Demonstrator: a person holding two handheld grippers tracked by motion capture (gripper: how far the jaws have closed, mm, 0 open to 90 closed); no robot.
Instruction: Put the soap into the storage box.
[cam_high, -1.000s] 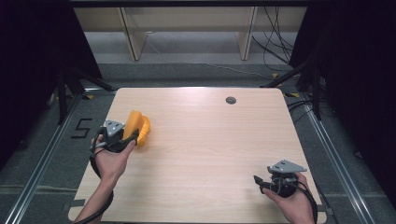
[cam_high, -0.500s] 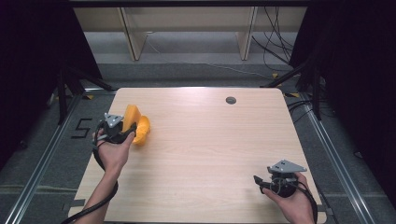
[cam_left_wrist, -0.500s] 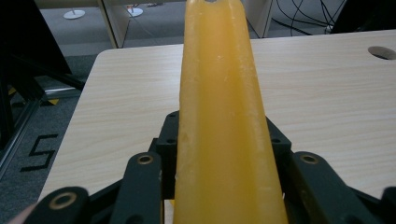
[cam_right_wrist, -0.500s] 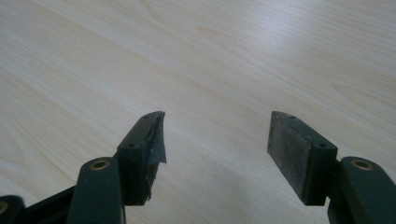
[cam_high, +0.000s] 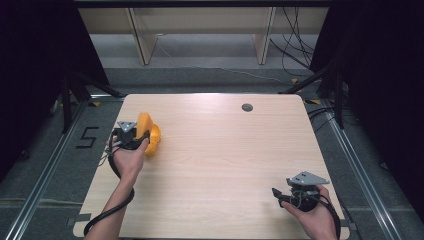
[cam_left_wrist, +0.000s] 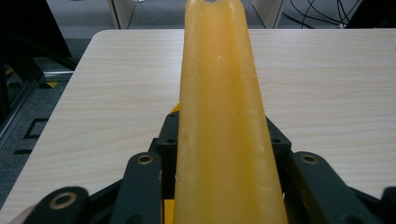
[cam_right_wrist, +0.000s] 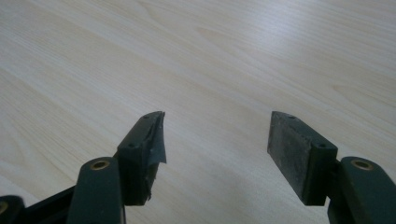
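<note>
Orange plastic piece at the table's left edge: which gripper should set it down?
Left. The left gripper is shut on the orange plastic piece, above the wooden table. The right gripper sits open and empty at the near right corner, far across.

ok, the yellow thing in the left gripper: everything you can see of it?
The yellow thing is a smooth, waxy-looking orange-yellow piece, long and narrowing away from the camera, with small surface pits and a notch at its far tip. It is clamped edge-up in the left gripper over the table's left side; from above it looks curved.
</note>
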